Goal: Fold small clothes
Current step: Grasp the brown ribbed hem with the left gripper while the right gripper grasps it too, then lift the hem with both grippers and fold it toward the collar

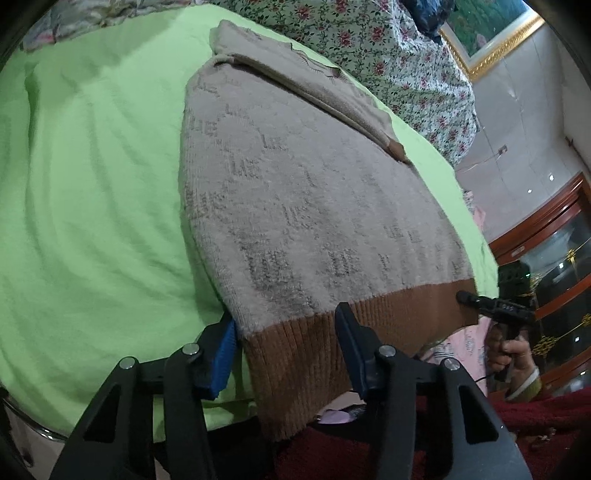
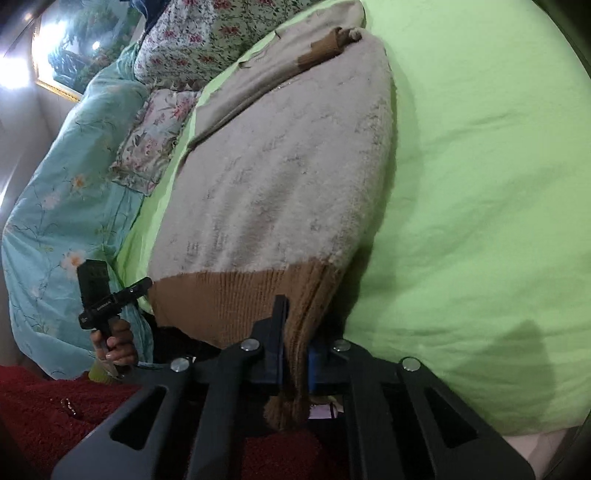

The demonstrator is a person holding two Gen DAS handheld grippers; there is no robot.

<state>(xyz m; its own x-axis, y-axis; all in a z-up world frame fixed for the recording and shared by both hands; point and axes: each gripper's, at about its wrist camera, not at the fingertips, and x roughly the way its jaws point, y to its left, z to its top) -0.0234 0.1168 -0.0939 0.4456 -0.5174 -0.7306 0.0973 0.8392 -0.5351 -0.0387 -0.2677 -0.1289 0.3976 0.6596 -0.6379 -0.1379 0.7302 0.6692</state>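
The beige sweater (image 1: 295,192) lies on the green sheet (image 1: 92,203), its brown hem over the bed's near edge. The right gripper (image 2: 295,354) pinches the hem; the left gripper (image 1: 288,347) straddles it, half-open.

I see a lime-green bed sheet (image 1: 92,184) filling my view. At about one o'clock lies a rose-print quilt (image 1: 388,48), beyond it a gilt-framed picture (image 1: 491,33); at four o'clock, possibly a wooden glass cabinet (image 1: 561,251).
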